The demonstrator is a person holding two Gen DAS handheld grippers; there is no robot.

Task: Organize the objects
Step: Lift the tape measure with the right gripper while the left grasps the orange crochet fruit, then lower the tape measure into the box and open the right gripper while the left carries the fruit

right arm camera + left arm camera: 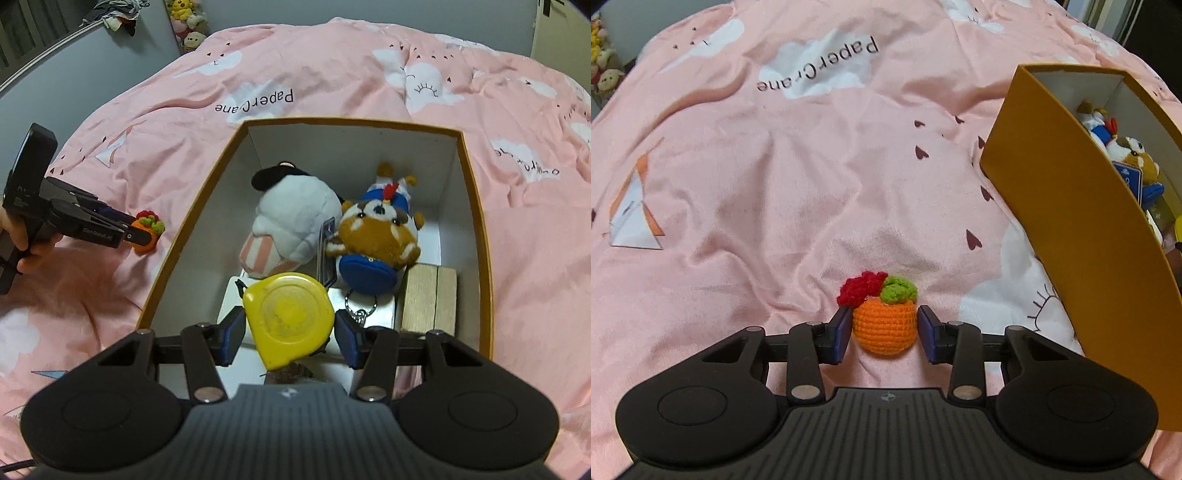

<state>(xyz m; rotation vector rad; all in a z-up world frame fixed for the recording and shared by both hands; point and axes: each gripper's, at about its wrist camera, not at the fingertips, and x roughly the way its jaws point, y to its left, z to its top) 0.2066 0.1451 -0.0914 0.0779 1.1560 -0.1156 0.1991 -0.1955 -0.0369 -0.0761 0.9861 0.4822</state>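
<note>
Here, on the pink quilt point(775, 177) beside the box, my left gripper point(884, 332) points steeply down with its jaws about half open and its blue pads point(840, 336) bracketing the crocheted orange point(884, 326); whether they already press I can't tell, but it looks soft, light and squashy, so I'd pinch its round middle, below the leaf. To the right, my right gripper point(290, 338) tilts into the cardboard box point(192, 229), clamped across the flat sides of a yellow tape measure point(290, 314), which I judge hard, smooth and heavier.

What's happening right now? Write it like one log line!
left gripper grips crochet orange on bed | right gripper holds tape measure over box
</note>
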